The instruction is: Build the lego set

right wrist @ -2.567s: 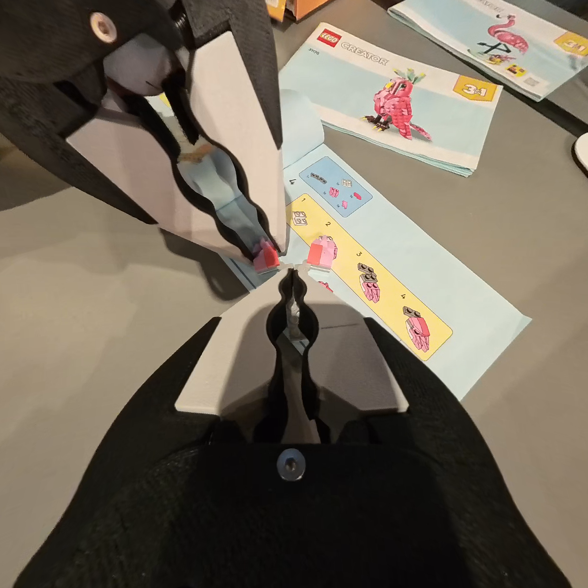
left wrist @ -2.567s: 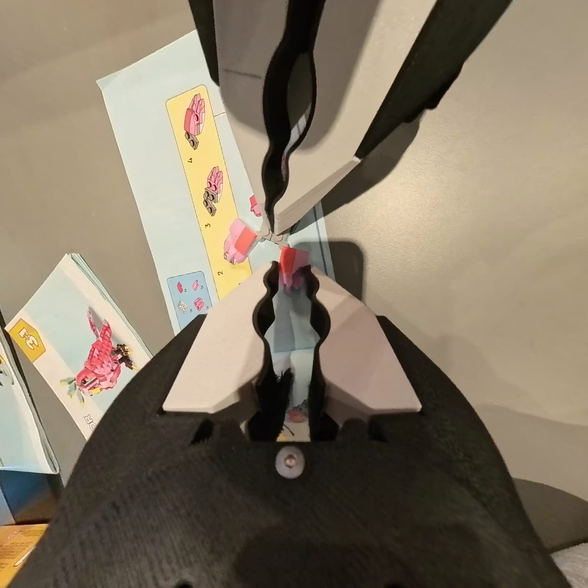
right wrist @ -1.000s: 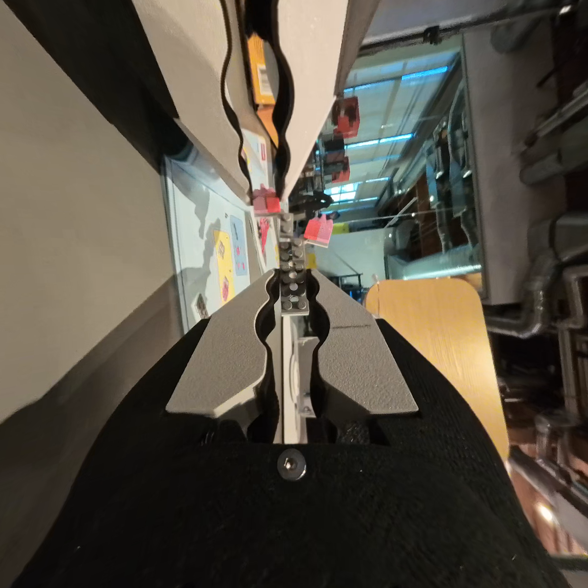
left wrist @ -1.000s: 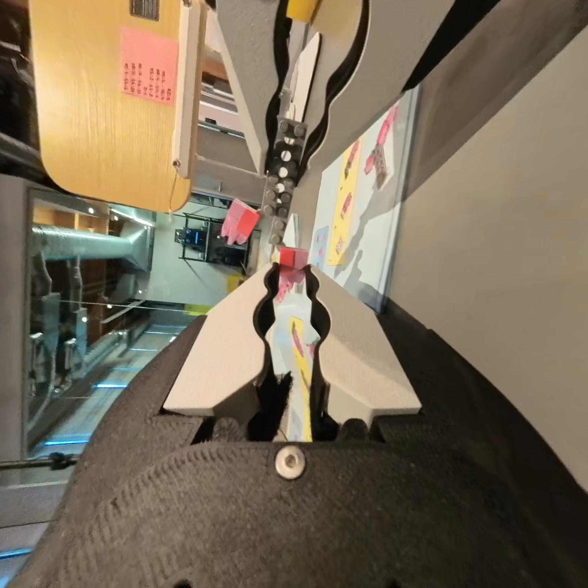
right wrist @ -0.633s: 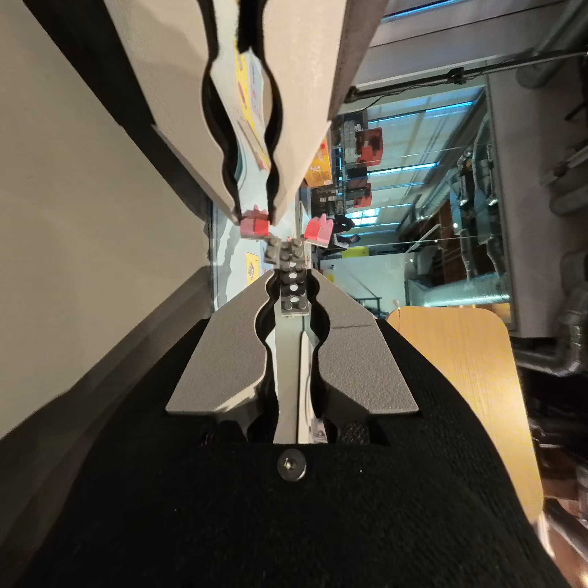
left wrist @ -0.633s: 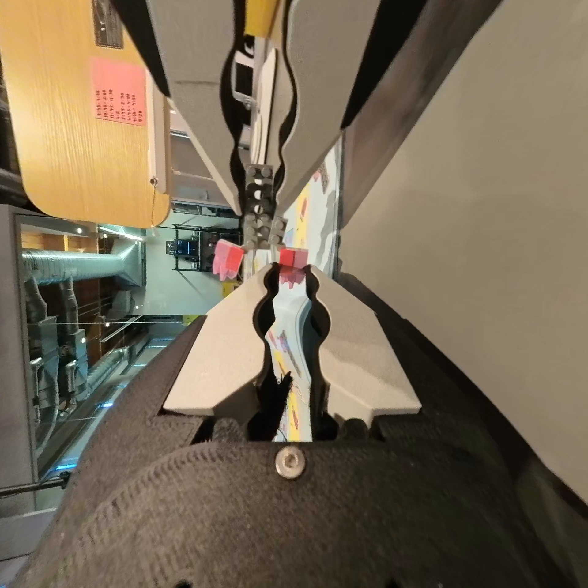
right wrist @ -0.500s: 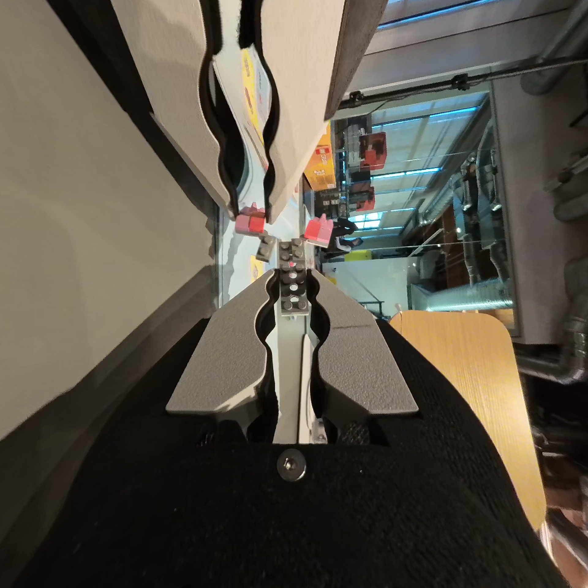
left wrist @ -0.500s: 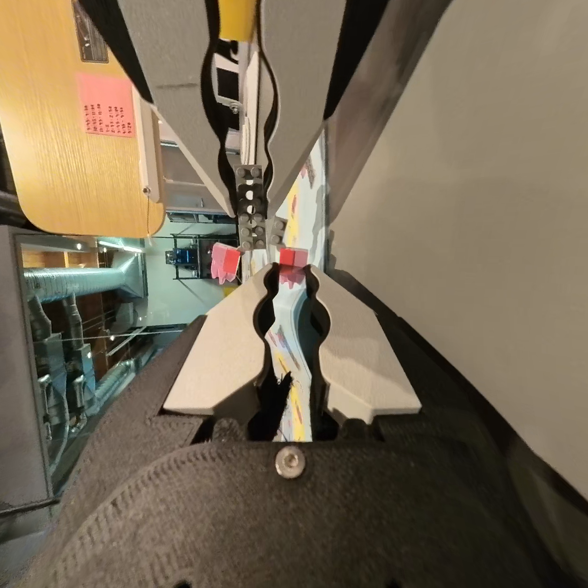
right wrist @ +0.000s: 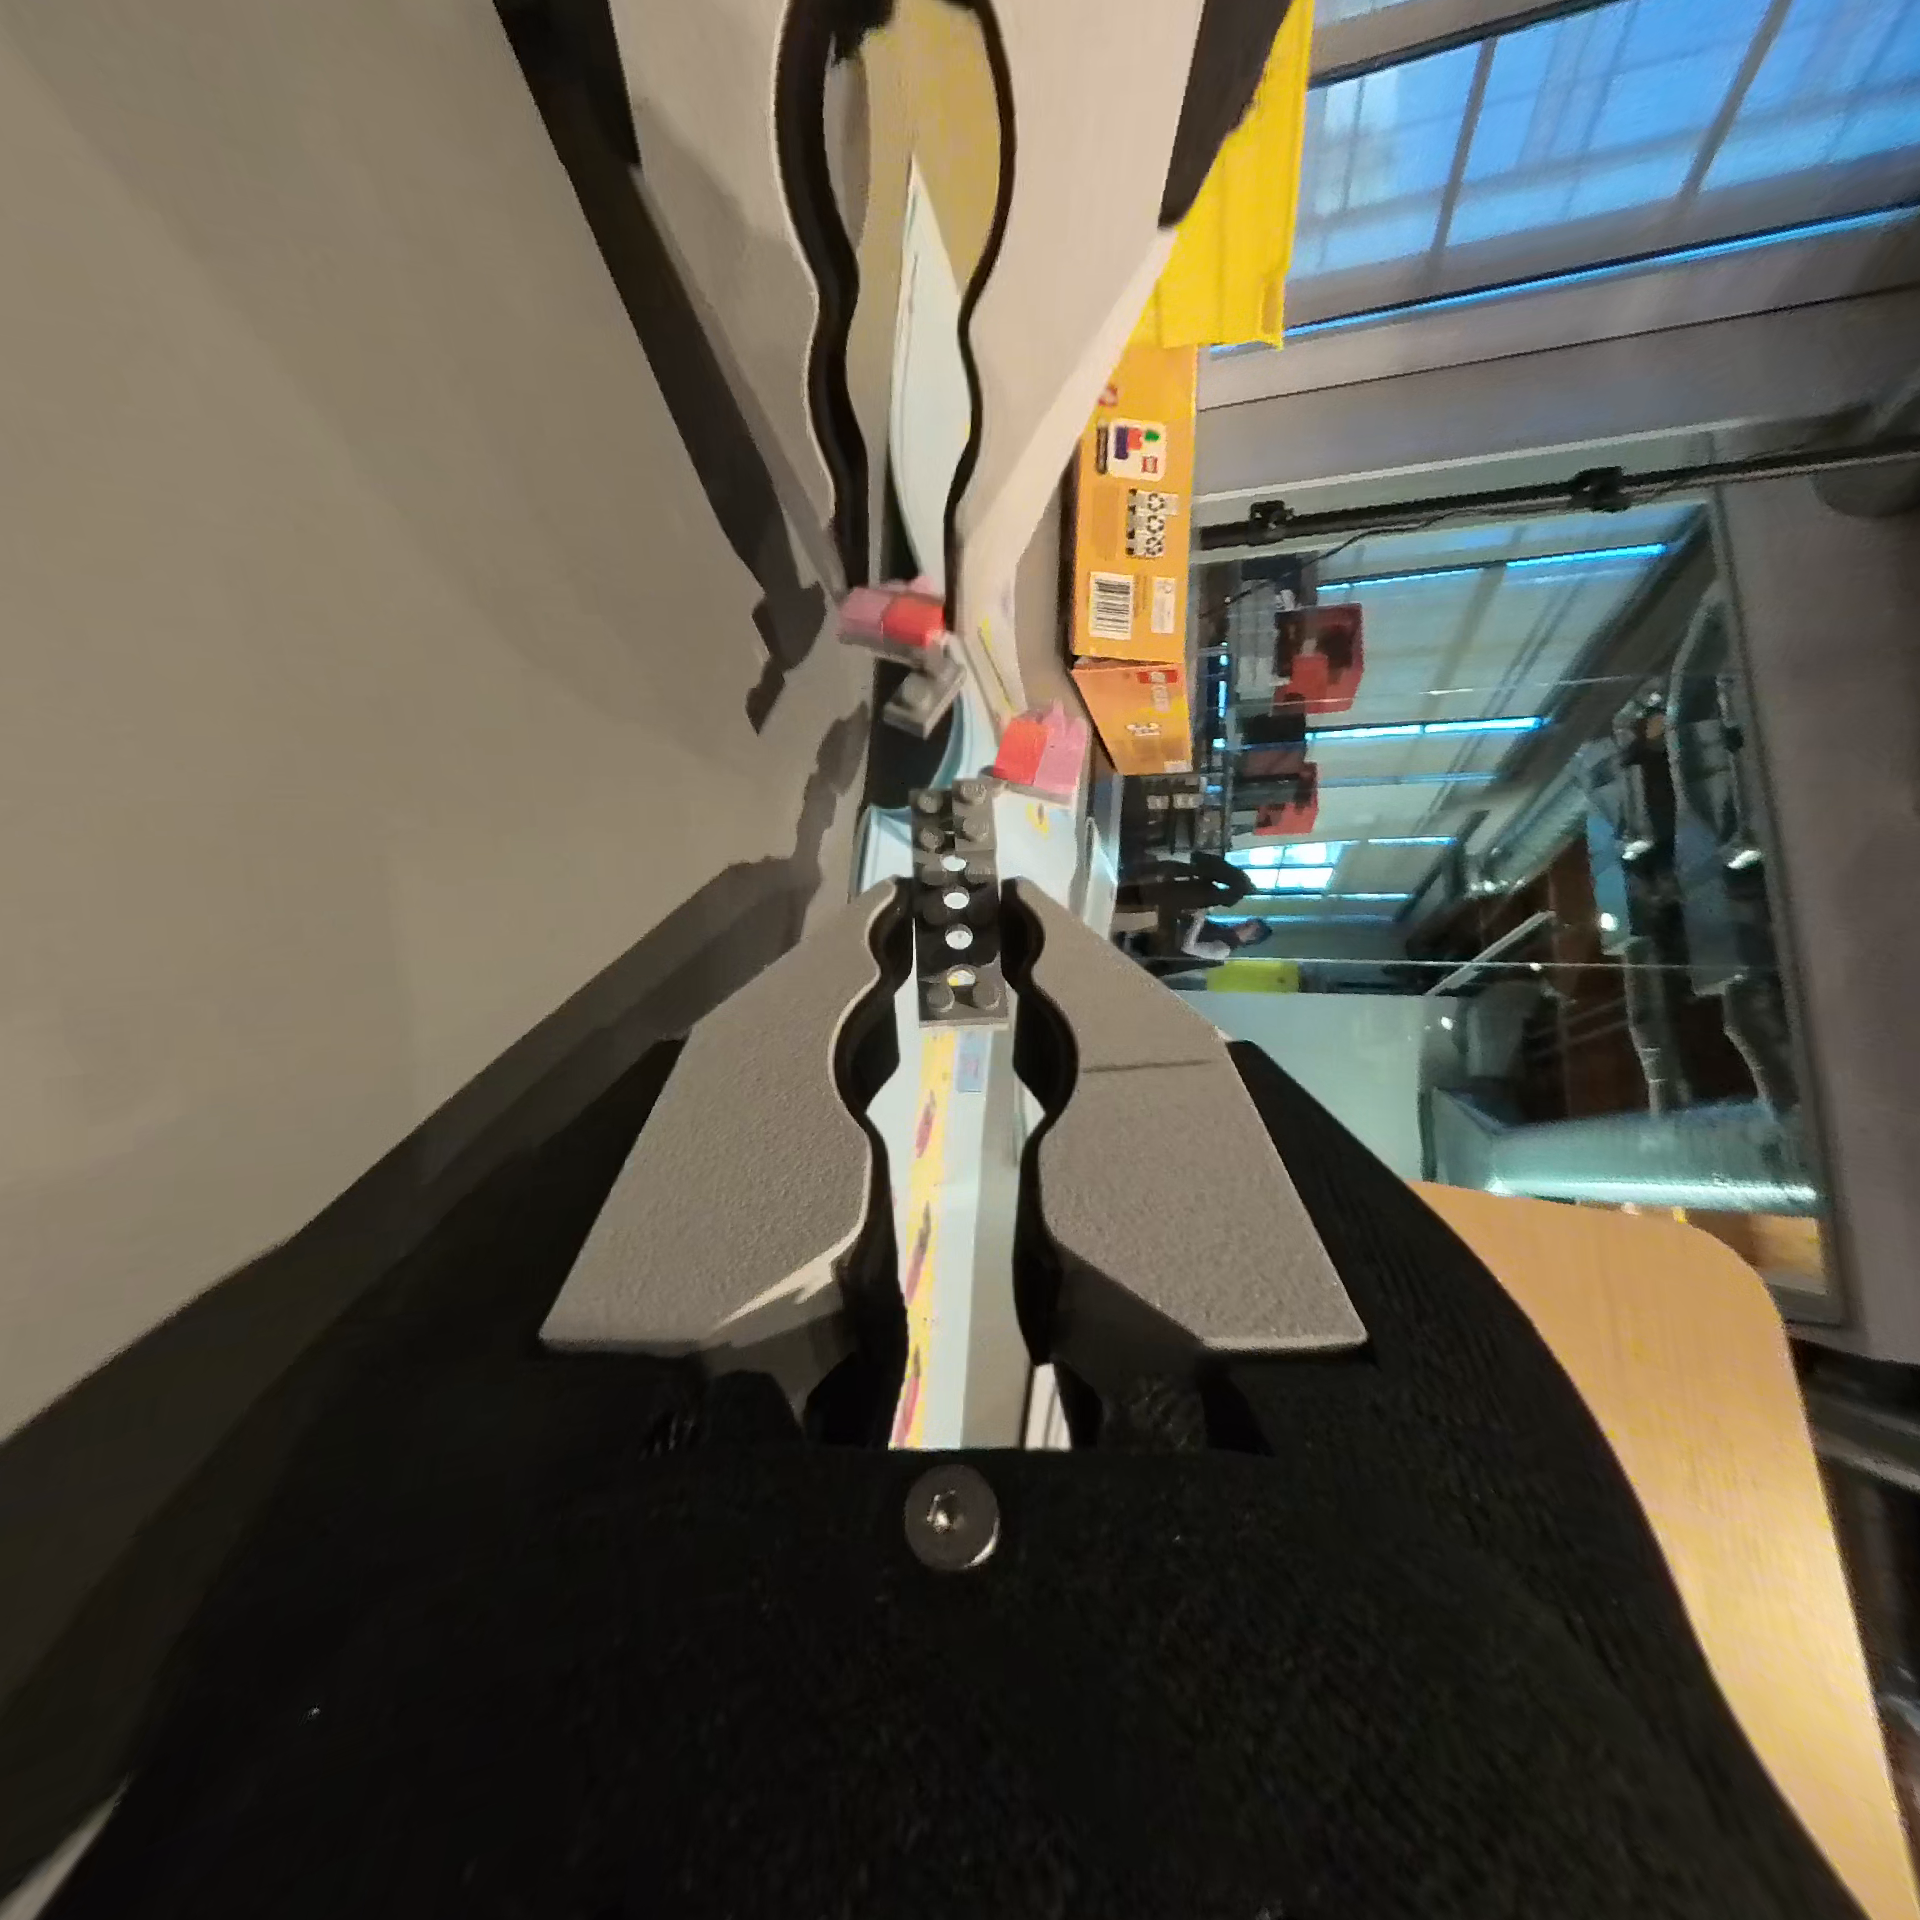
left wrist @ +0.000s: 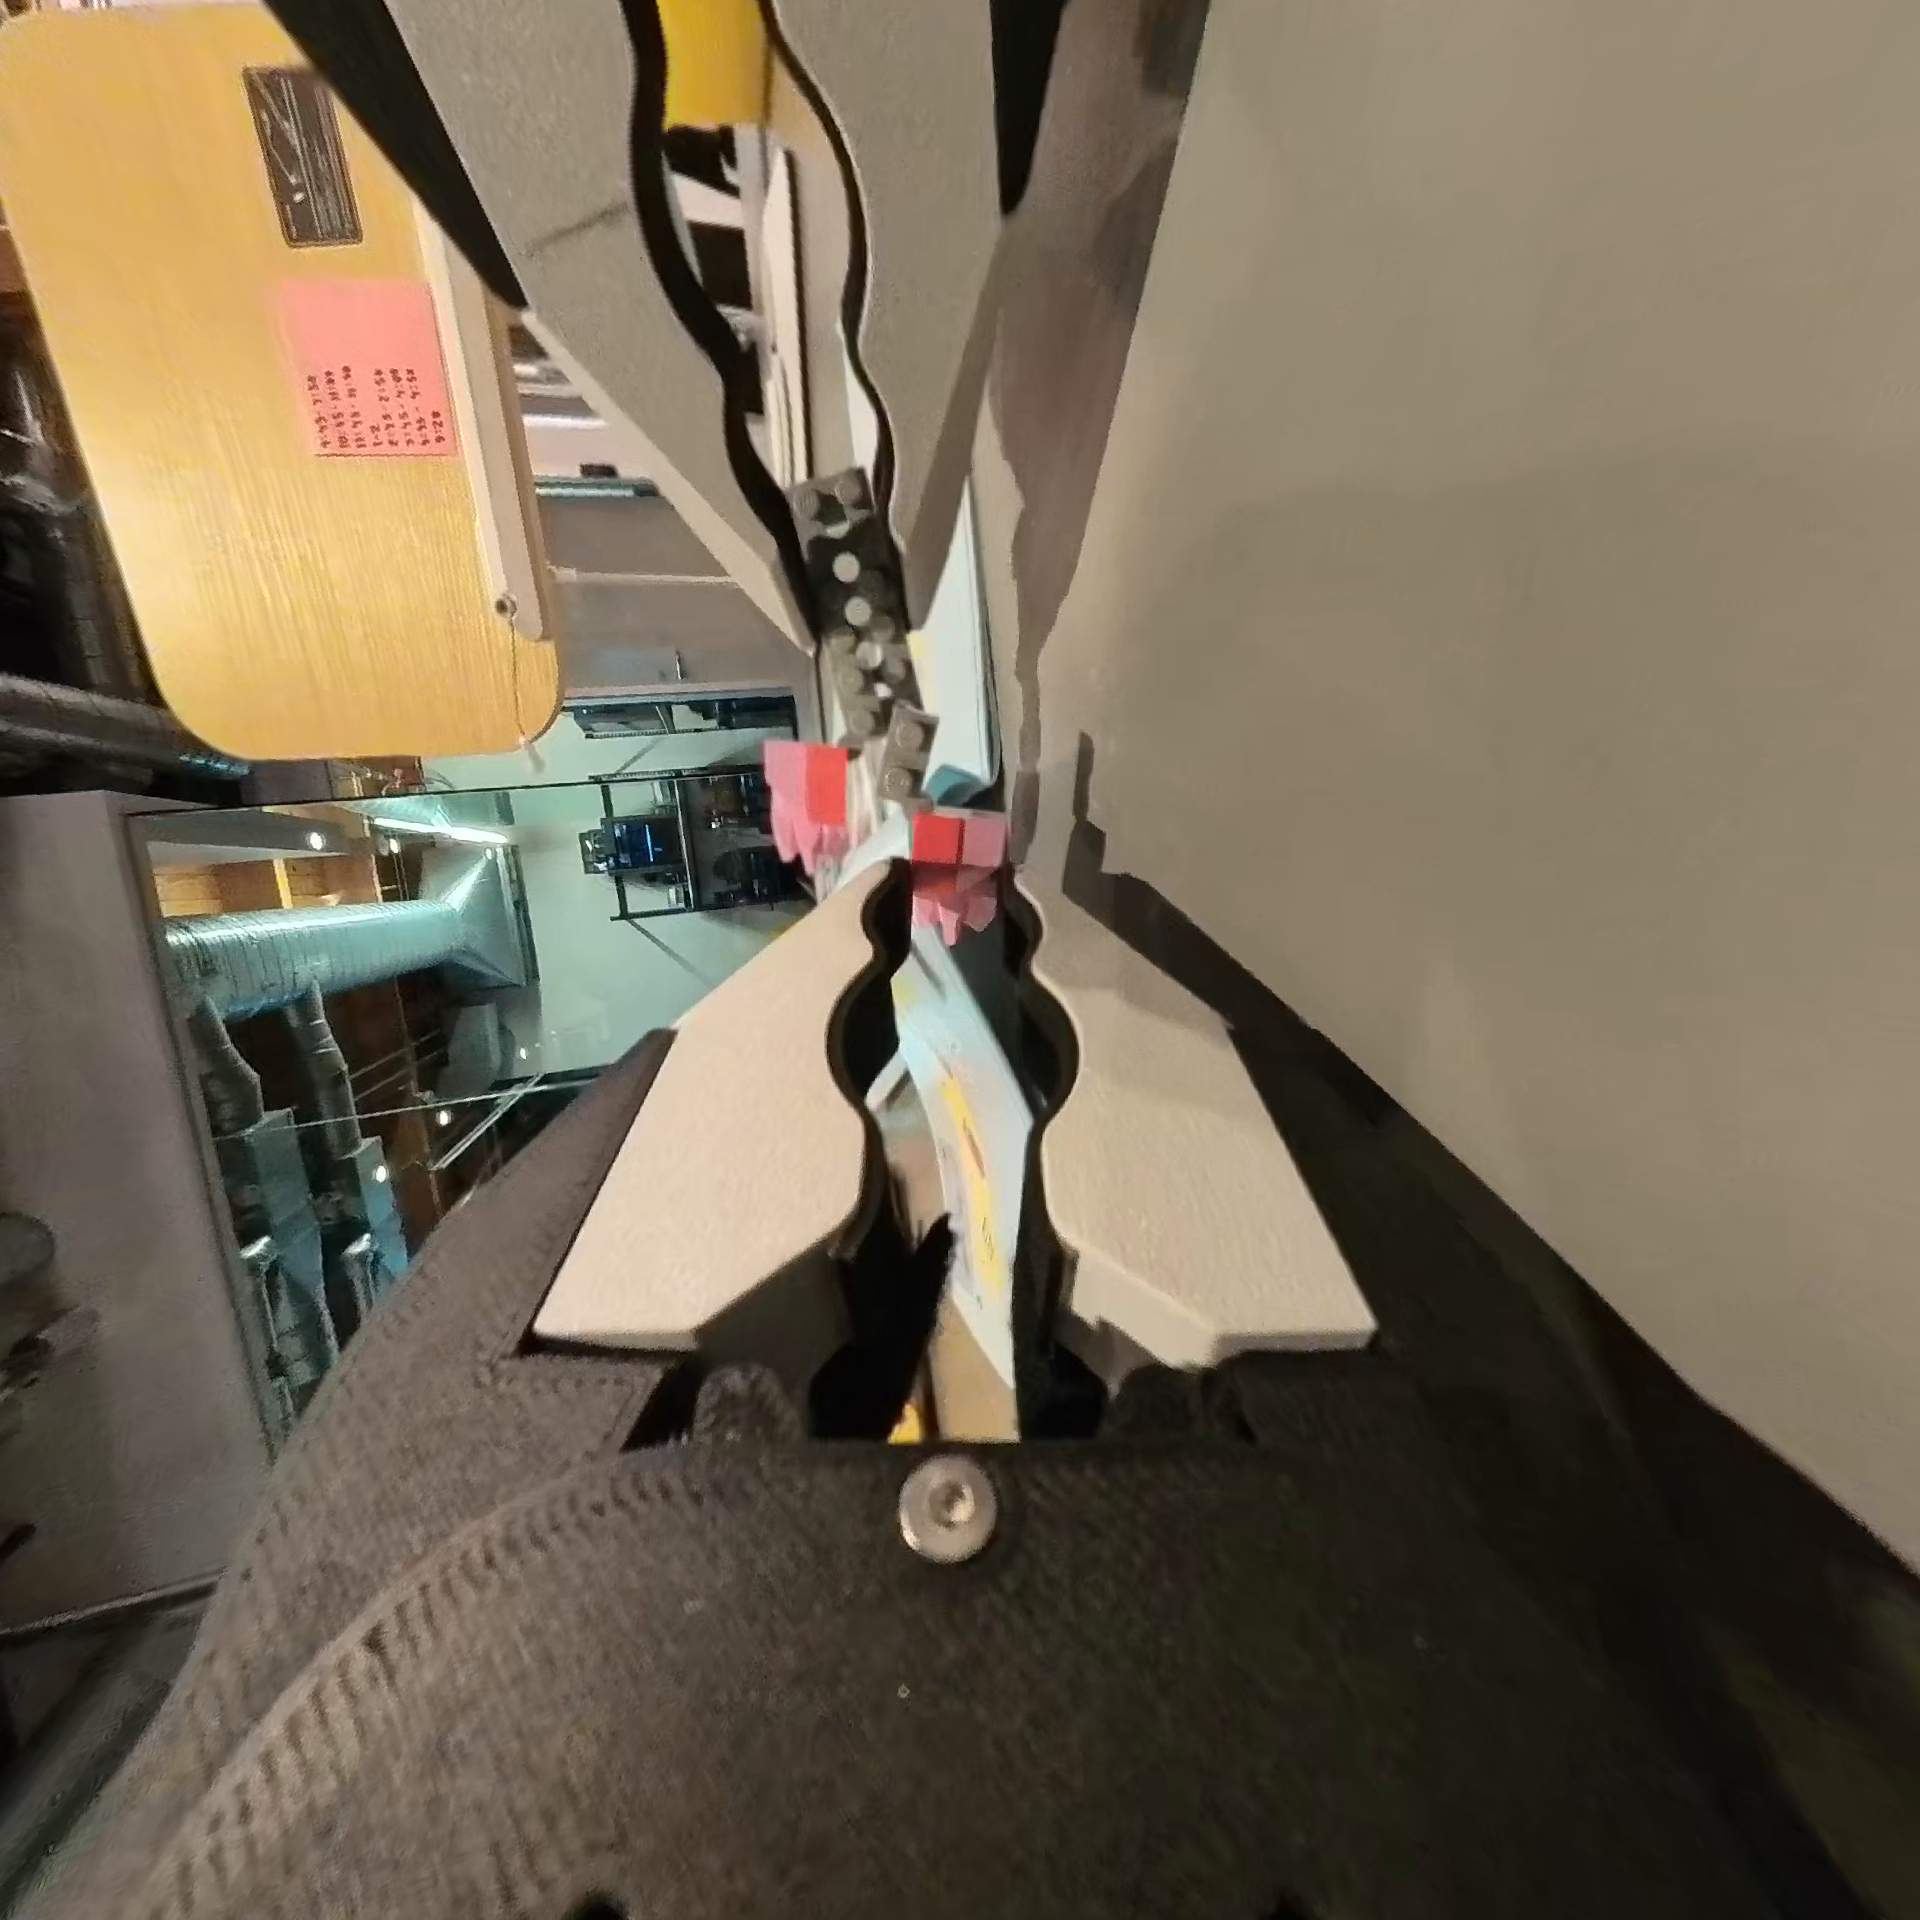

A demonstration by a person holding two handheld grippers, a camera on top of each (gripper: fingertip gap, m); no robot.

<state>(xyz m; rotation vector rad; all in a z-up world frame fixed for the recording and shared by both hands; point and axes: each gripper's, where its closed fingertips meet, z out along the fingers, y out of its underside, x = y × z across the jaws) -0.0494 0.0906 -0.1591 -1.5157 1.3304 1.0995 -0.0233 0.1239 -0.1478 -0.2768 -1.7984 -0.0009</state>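
My left gripper (left wrist: 951,878) is shut on a small red and pink brick piece (left wrist: 954,854). A little grey plate (left wrist: 906,750) sits at that piece's tip. My right gripper (right wrist: 954,899) is shut on a long dark grey studded plate (right wrist: 956,920), which carries another red and pink piece (right wrist: 1039,753) at its far end. Both grippers are lifted off the table and face each other tip to tip. In the right wrist view the left gripper's piece (right wrist: 896,623) and the little grey plate (right wrist: 925,698) hang just beyond the long plate's end. I cannot tell whether they touch.
Both views are rolled sideways, so the grey table (left wrist: 1507,623) stands like a wall. The light blue instruction sheet (right wrist: 940,1132) lies on it under the grippers. An orange box (right wrist: 1132,561) stands farther off. A wooden board (left wrist: 260,416) is beyond the table. The left gripper's tips are roughly 5 cm from the right gripper's.
The two grippers have drawn a little apart and tilted. The left gripper's red piece with the little grey plate now sits farther from the long plate's end. Both stay shut.
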